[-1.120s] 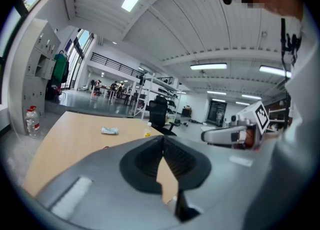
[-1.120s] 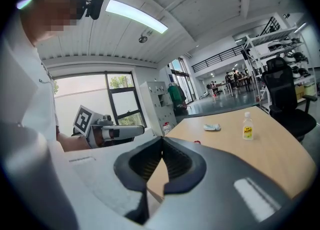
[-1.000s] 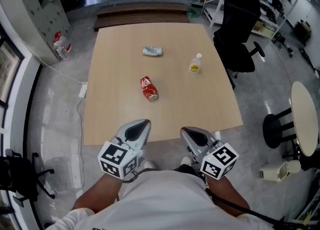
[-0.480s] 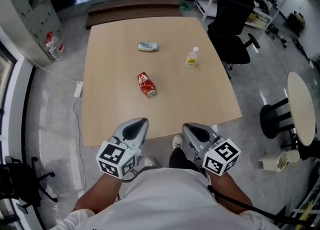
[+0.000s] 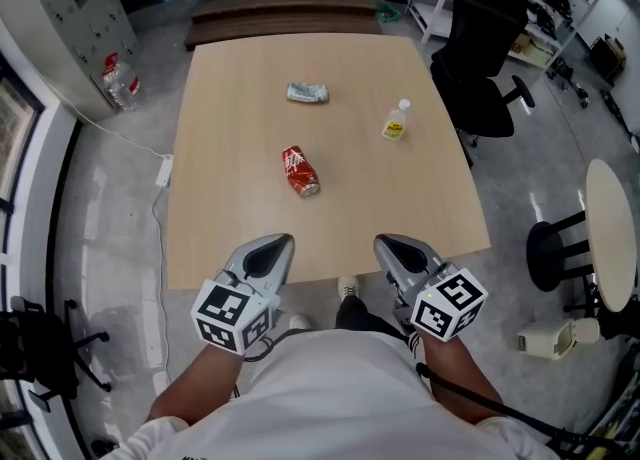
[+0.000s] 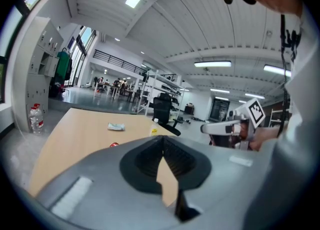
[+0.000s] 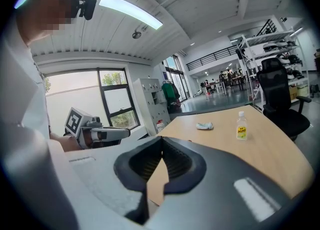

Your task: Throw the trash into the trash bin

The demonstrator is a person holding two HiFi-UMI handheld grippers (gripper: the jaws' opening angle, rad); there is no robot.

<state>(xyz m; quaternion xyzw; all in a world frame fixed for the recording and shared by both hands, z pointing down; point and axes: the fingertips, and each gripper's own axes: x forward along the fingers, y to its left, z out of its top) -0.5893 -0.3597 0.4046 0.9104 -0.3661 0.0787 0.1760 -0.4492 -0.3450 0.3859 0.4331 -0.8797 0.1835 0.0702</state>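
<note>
Red can, maybe cola, yellow-labelled bottle, left gripper and right gripper jaws closed

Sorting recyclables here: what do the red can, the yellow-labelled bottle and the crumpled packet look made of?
Red dented can: probably thin aluminium, glossy print, crushed shape.
Small clear bottle with white cap, yellow label: likely transparent plastic.
Crumpled pale packet: seemingly soft plastic film, creased; too small to be sure.
</note>
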